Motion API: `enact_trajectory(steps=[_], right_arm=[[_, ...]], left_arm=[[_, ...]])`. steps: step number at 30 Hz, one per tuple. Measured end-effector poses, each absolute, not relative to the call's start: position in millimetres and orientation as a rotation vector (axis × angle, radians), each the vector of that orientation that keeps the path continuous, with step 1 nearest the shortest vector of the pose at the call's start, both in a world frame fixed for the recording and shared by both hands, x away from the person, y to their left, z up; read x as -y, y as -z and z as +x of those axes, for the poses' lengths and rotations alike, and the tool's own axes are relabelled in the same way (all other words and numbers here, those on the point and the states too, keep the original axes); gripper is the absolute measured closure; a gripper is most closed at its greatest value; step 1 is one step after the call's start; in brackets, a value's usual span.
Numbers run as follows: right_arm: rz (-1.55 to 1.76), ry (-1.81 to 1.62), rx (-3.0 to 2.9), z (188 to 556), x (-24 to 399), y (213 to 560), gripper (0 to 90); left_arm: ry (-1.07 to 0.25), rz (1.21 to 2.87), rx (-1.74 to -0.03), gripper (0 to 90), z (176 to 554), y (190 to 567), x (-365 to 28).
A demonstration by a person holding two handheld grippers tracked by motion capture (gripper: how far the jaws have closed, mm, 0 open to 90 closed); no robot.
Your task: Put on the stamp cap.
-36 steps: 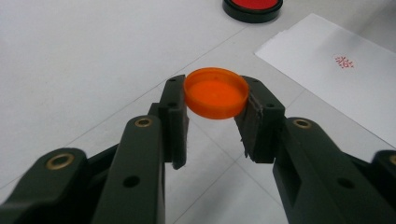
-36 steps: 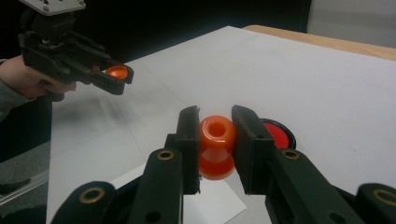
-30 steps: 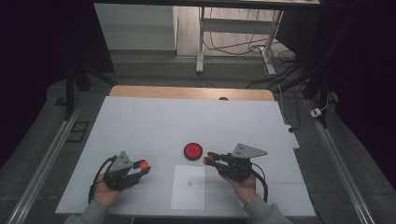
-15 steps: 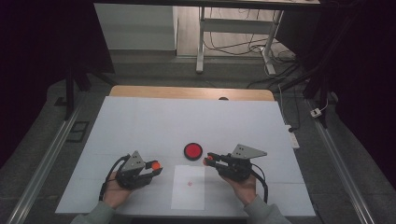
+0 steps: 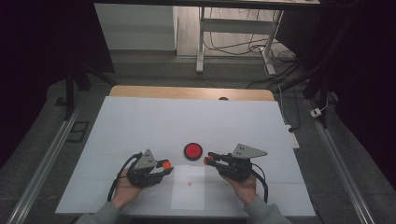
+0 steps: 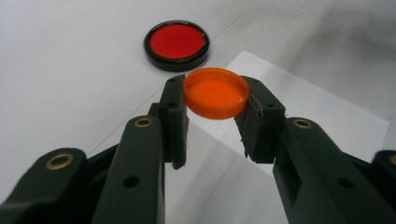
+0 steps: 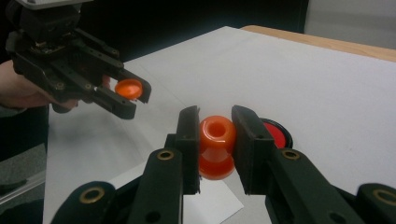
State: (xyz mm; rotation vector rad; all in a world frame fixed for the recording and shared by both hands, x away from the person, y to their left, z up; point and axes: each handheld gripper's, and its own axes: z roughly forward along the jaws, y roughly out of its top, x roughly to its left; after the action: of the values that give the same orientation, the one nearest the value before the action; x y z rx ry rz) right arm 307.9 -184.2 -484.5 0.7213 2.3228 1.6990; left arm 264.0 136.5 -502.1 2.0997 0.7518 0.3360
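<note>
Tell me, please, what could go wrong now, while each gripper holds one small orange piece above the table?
1. The left gripper pinches the orange cap only at its thin rim, near the jaw tips; the cap might slip or tilt out.
2. The right gripper clamps the rounded orange bottle by its sides; a push from the cap could twist it.
3. The red disc lies close between both grippers and could be knocked.

Orange cap point(image 6: 215, 93) sits between black jaws of the left gripper point(image 6: 212, 100). Orange bottle point(image 7: 216, 145), glossy, sits in the black right gripper point(image 7: 215, 135). Disc point(image 5: 193, 151): red face, black rim. Table point(image 5: 140, 121) surface white, plain; far edge light wood. Paper sheet point(image 5: 188, 189) white with one small red mark. Sleeves grey.
</note>
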Motion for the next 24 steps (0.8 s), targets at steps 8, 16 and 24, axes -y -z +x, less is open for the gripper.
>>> enact_trajectory(steps=[8,16,24], right_arm=[[0.725,-1.701,-2.322,308,185,484,72.3],[0.723,-1.701,-2.317,308,186,484,72.3],[0.72,-1.7,-2.318,308,186,484,72.3]], left_arm=[[-0.304,2.128,-0.695,64.3,270,503,-110],[-0.272,2.158,-0.642,64.4,276,505,-82],[-0.257,2.169,-0.617,64.3,273,506,-72]])
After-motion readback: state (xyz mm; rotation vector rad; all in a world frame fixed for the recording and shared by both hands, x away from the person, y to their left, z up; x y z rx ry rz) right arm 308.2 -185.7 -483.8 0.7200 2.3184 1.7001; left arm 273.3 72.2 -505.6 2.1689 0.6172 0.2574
